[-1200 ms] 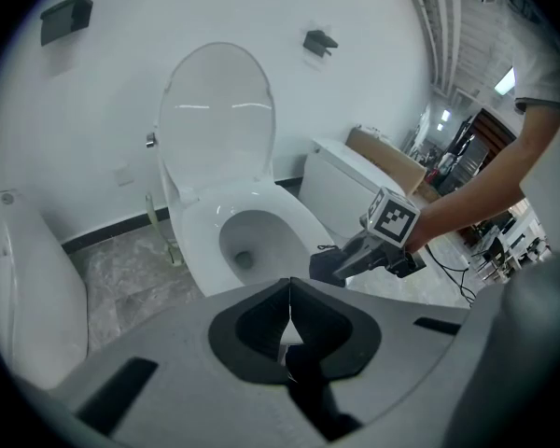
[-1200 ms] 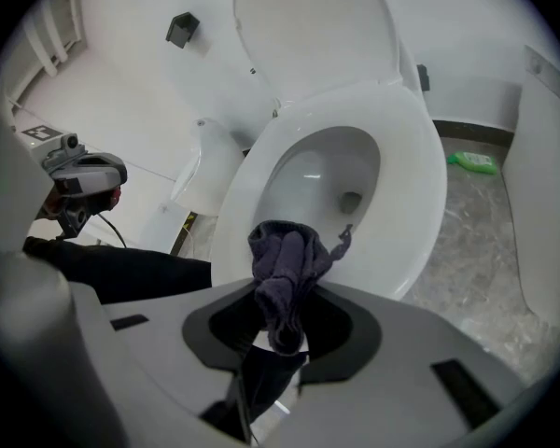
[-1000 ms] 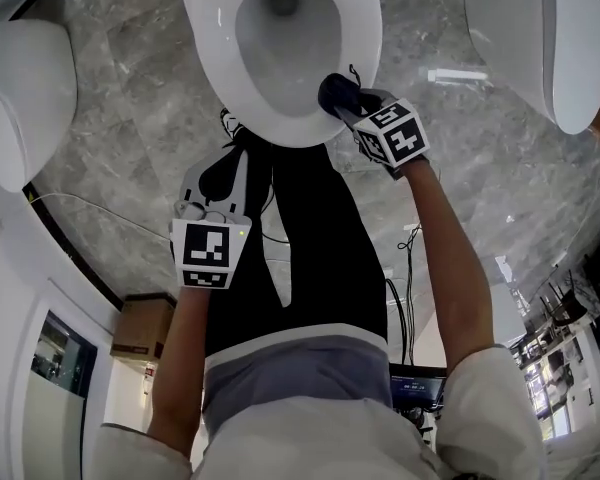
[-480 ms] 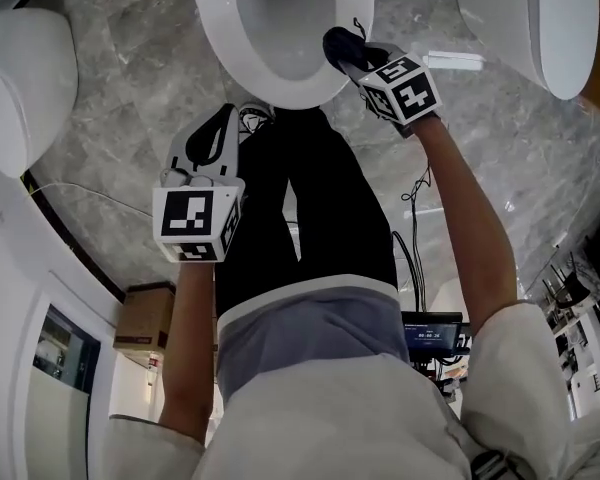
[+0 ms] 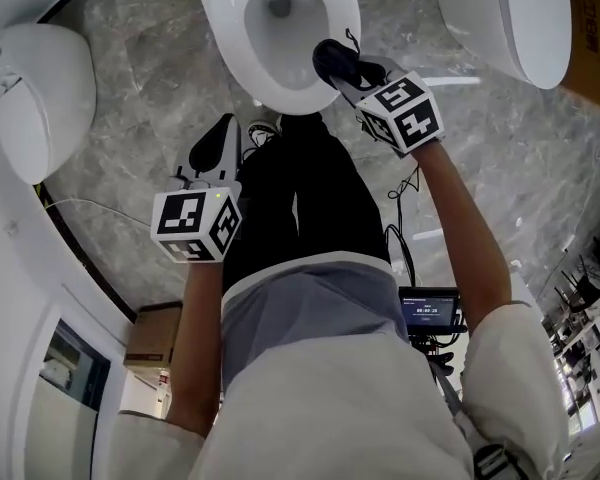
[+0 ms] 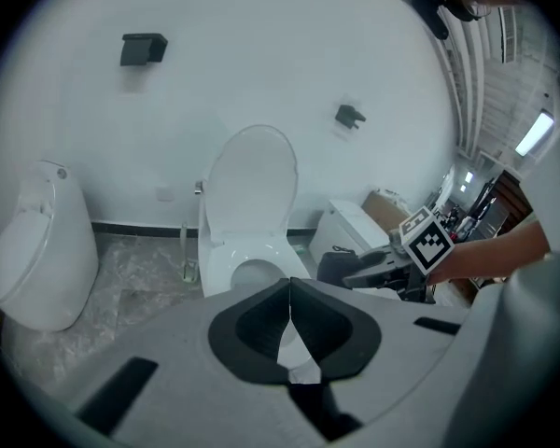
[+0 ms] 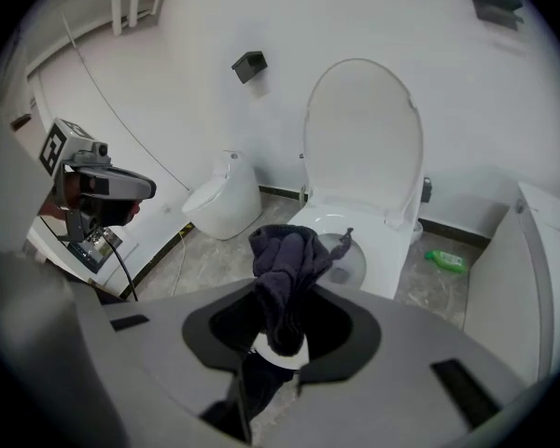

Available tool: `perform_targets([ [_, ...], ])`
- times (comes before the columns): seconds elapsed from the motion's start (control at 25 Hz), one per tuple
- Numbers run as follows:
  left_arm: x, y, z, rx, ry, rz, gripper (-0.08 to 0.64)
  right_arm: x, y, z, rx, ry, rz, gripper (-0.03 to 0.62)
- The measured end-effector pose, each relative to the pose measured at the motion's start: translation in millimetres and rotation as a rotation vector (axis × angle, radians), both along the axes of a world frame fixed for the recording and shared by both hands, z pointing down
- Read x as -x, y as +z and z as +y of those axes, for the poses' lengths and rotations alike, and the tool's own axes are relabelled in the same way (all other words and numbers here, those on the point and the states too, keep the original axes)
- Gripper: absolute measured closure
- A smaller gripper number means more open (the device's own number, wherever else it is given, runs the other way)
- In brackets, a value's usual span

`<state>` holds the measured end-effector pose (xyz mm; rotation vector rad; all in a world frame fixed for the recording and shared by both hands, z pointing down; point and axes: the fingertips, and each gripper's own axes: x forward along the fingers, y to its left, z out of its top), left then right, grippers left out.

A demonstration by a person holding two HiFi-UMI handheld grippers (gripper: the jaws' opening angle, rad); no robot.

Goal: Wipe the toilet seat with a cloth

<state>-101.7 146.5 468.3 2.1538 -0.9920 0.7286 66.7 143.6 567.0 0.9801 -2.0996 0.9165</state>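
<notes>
Right now your right gripper (image 5: 342,68) is clamped on the dark grey cloth (image 5: 329,58). In the right gripper view the jaws of that gripper (image 7: 280,329) pinch the lower part of the cloth (image 7: 285,269), and its bunched top stands up above them, with 1 loose corner poking out to the right.

From the head view the cloth lies over the right rim of the white toilet seat (image 5: 223,28). The right gripper view shows the seat (image 7: 310,222) farther off, beyond the cloth and not touching it. The lid (image 7: 364,138) stands upright against the wall.

Your left gripper (image 5: 223,136) points down over the grey marble floor (image 5: 140,98), beside your dark trouser leg and short of the bowl. Its jaws (image 6: 289,320) are pressed together with nothing between them, aimed toward the toilet.

Off to the sides you have 2 more white fixtures, 1 at the left (image 5: 35,93) and 1 at the upper right (image 5: 500,18). A green bottle (image 7: 445,261) lies on the floor to the right of the toilet base.
</notes>
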Motion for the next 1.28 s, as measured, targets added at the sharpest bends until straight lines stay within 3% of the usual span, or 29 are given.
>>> perform_targets([
  [0.72, 8.8, -124.2, -2.6, -0.112, -0.023, 0.142, 0.551, -8.8, -169.6, 0.9, -0.167, 0.156, -0.017, 0.499],
  [0.96, 3.3, -162.3, -0.5, -0.181, -0.01, 0.171, 0.549, -6.5, -218.5, 17.3, -0.203, 0.161, -0.032, 0.499],
  [1.28, 7.5, -222.0, -3.1, -0.295, -0.043, 0.231, 0.551, -12.0, -302.2, 22.7, -0.342, 0.233, -0.05, 0.499],
])
